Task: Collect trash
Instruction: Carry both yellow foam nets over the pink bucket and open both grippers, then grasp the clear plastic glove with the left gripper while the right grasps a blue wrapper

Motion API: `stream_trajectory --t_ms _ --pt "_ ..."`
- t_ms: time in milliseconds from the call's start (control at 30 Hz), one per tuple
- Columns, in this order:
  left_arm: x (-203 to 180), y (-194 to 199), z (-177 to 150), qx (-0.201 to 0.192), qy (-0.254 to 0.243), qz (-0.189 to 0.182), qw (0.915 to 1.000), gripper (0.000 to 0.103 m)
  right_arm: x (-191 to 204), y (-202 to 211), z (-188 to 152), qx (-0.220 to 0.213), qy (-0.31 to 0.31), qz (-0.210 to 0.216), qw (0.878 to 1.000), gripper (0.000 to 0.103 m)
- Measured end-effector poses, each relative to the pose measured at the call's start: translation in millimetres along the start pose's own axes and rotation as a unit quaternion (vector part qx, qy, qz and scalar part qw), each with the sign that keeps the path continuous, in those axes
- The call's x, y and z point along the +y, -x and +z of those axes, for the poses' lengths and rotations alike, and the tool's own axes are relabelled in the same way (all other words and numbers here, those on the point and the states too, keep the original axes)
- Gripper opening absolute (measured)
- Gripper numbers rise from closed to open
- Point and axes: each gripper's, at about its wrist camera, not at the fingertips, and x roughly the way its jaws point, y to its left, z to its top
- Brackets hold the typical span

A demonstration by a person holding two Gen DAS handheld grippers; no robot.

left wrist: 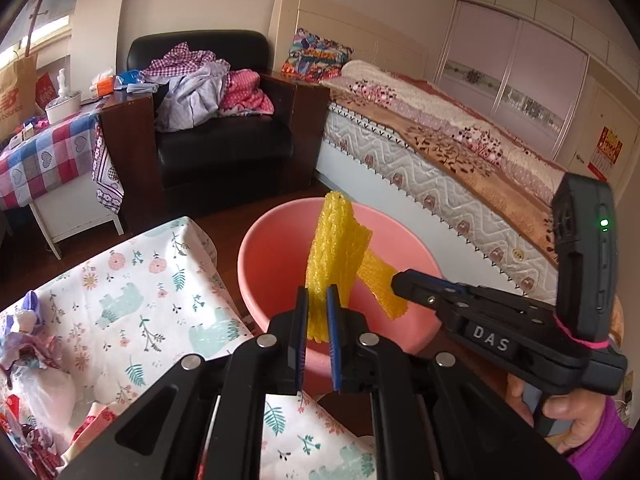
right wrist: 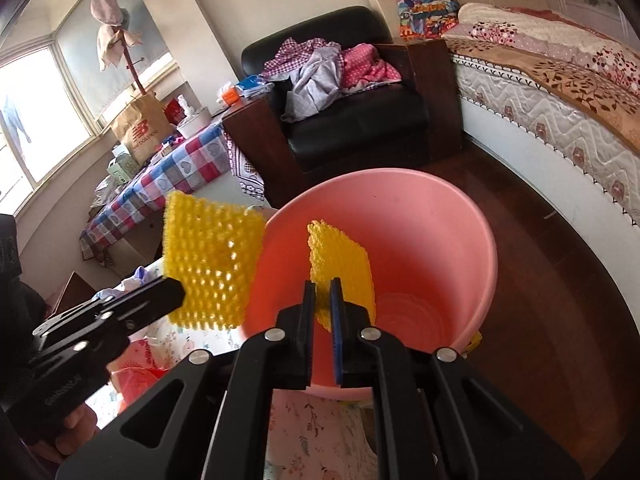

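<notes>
Yellow foam netting is the trash in hand here, in two pieces. The left hand-held gripper (left wrist: 317,312) is clamped narrowly on one yellow net piece (left wrist: 334,256), which stands upright from between its blue-lined fingers above the near rim of the pink bucket (left wrist: 272,248). In the right wrist view this same piece (right wrist: 212,268) shows as a broad square held at the left, just outside the bucket's left edge, with the left hand-held gripper (right wrist: 176,294) reaching in from the near left.

The right hand-held gripper (right wrist: 323,308) is likewise closed tight on a second yellow net piece (right wrist: 342,264), which hangs inside the mouth of the pink bucket (right wrist: 440,240). From the left wrist view the right hand-held gripper (left wrist: 400,280) comes in from the right, and its net piece (left wrist: 380,284) slants down over the bucket's interior, just beside the first piece; I cannot tell whether they touch.

The bucket stands on the dark wooden floor (right wrist: 560,300), just right of a worktop covered with a floral cloth (left wrist: 152,280). Further back stands a black armchair (left wrist: 224,136) heaped with clothes (left wrist: 208,88), with a bed (left wrist: 460,136) to its right and a side table under a checked cloth (left wrist: 44,156) to its left.
</notes>
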Motion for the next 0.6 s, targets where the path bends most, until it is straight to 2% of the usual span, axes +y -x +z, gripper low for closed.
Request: stream_trajectory --t_ms 133,200,233,267,400,467,533,600 --pt "1 -14 1 0.004 0.003 0.003 1.0 0.016 -9 -3 2 -0.004 -0.012 0.002 1.0 0.01" --pt "3 -16 3 0.003 0.012 -0.001 0.9999 0.032 -12 -3 3 -0.008 -0.009 0.001 1.0 0.015" --pt "5 -14 4 0.0 0.017 -0.004 0.9998 0.034 -13 -2 3 -0.01 -0.008 0.001 1.0 0.02" --pt "7 -9 4 -0.004 0.02 -0.007 0.9998 0.034 -15 -1 2 -0.013 -0.008 0.001 1.0 0.025" --pt "13 16 5 -0.02 0.024 -0.005 0.9995 0.034 -20 7 2 -0.023 -0.013 0.005 1.0 0.027" --pt "18 33 4 -0.034 0.025 0.003 0.9991 0.034 -19 13 0 -0.027 -0.013 0.006 1.0 0.029" --pt "21 55 2 -0.05 0.025 0.011 0.9984 0.035 -16 19 -2 -0.031 -0.014 0.014 0.999 0.036" --pt "27 78 -1 -0.066 0.025 0.019 0.9973 0.037 -9 26 -5 -0.038 -0.009 0.024 0.999 0.037"
